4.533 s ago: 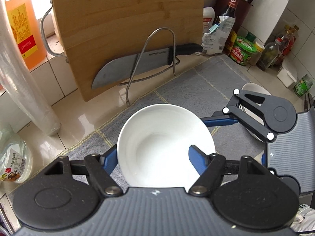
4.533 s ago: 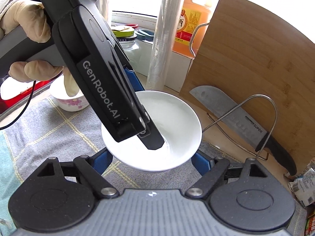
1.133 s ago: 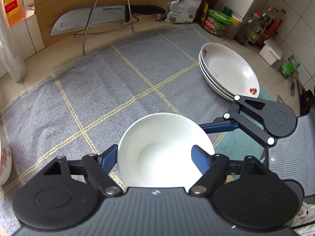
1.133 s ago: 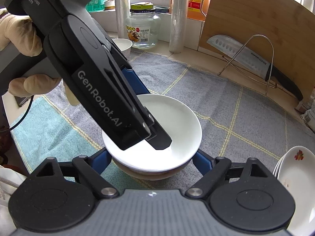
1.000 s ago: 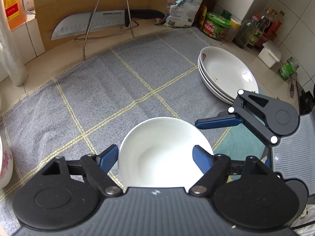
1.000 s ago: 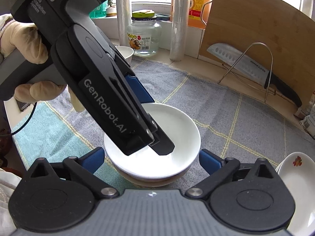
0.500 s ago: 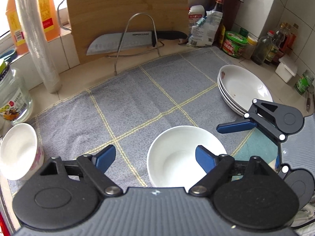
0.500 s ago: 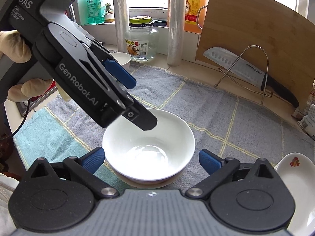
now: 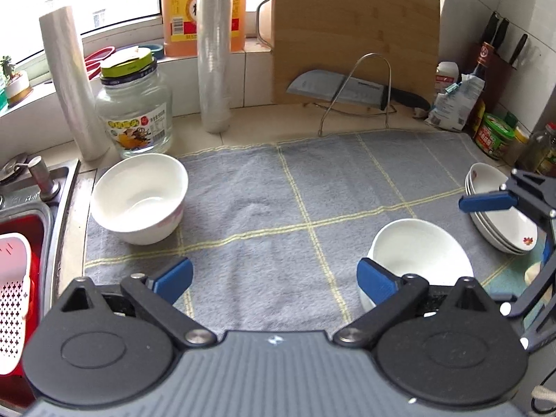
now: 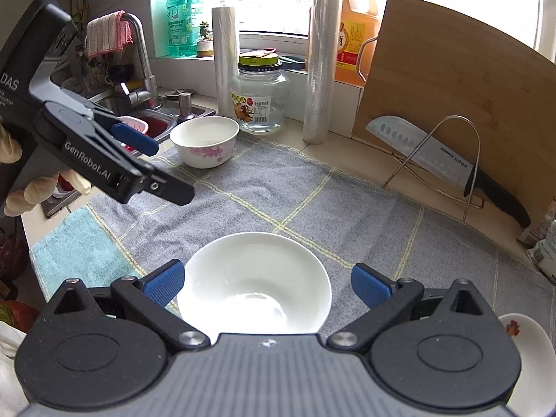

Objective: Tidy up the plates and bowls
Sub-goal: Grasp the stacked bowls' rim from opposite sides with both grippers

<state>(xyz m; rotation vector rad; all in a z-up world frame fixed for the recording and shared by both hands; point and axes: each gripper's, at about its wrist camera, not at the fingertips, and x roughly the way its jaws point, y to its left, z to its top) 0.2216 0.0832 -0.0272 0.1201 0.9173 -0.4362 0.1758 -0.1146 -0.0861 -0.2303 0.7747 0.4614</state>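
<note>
Half a second earlier the left gripper had the plain white bowl between its fingers; it had since swung away toward the sink, its jaws opening wide over bare cloth with nothing between them, and the bowl now sat just off its right blue fingertip. At the far left of the left wrist view a red basin with a pink strainer filled the sink. Next came the flower-patterned bowl, upright at the near-left corner of the grey checked towel, just in front of a glass jar flanked by two rolls of cling film. Further right a cleaver rested in a wire rack against the bamboo cutting board. Toward the right edge the plain white bowl stood upright on the towel, and beyond it lay a stack of shallow white plates. In the right wrist view, the right gripper straddled that plain bowl with its fingers spread, a gap visible at the right pad, so it gripped nothing.
</note>
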